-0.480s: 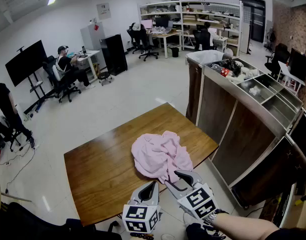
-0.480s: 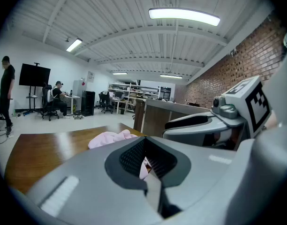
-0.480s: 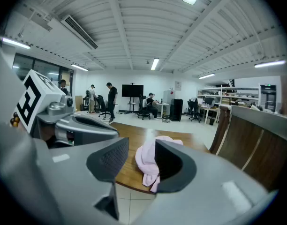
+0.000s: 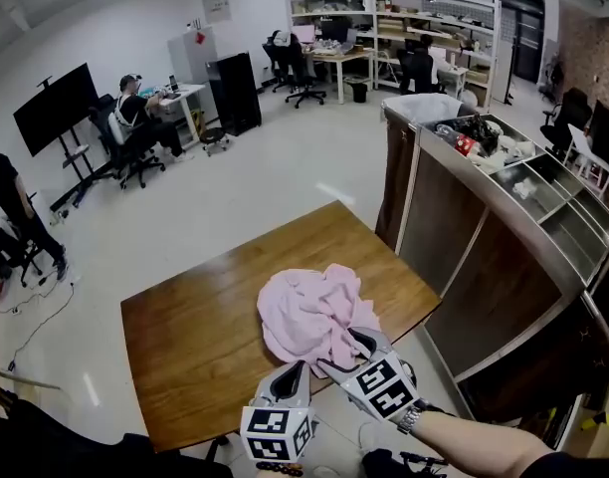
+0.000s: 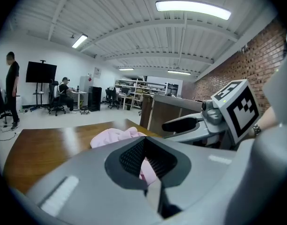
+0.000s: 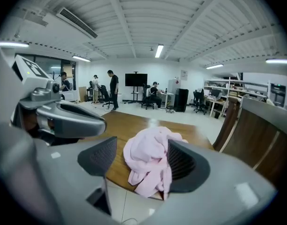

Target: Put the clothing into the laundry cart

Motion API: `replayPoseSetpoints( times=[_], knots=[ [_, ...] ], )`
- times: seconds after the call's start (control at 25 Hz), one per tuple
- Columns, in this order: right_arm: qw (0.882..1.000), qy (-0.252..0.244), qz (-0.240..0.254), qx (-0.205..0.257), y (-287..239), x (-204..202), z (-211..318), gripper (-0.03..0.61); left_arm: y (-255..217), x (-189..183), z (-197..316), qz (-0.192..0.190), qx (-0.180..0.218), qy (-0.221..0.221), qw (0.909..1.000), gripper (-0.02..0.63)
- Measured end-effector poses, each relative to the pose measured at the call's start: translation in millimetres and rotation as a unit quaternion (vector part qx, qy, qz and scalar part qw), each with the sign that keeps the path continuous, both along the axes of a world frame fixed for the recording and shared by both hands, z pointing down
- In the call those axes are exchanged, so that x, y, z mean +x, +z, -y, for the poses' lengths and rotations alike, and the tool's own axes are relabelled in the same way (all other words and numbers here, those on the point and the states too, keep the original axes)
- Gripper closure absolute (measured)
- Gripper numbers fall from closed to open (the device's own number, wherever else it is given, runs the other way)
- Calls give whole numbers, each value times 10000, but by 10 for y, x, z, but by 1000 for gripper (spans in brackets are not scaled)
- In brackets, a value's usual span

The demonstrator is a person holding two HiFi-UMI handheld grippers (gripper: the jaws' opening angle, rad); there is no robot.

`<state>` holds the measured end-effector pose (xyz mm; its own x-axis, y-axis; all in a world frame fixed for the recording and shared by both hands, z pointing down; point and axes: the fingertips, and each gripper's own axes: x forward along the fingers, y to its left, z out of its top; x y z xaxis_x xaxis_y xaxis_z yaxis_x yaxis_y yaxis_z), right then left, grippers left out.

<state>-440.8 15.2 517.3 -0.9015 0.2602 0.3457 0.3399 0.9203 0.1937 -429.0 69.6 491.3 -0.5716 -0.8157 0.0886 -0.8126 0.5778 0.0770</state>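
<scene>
A crumpled pink garment (image 4: 312, 312) lies on the wooden table (image 4: 195, 337), its near edge hanging over the front. My right gripper (image 4: 342, 352) is at that edge, open. In the right gripper view the hanging cloth (image 6: 150, 165) sits between the two pads and laps over the right pad (image 6: 183, 162). My left gripper (image 4: 297, 368) is just left of it, short of the cloth, its jaws only narrowly apart with nothing in them. Through that gap, the left gripper view shows a sliver of pink cloth (image 5: 113, 136) beyond my left gripper (image 5: 144, 153).
A tall brown cart (image 4: 484, 267) with metal-rimmed compartments stands right of the table; its far bins hold mixed items (image 4: 474, 135). Pale floor lies beyond the table. A seated person (image 4: 135, 118), a standing person (image 4: 6, 202), a black screen (image 4: 54, 108) and shelving (image 4: 404, 18) are far off.
My right gripper has moved forward to the garment's hanging front edge, so the cloth now lies between its jaws. The left gripper has barely shifted.
</scene>
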Motion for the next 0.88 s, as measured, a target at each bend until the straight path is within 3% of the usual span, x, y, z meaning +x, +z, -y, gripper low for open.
replayPoseSetpoints(
  times=[0.56,0.88],
  knots=[
    [9956,-199,-873,278,1013,-1583,706,75,518,-1228,572,-305,-218,-466,9982,612],
    [9895,-286,-1309,538,1641,-2289,956,55,850,-1827,808,-416,-321,-632,9966,612]
  ],
)
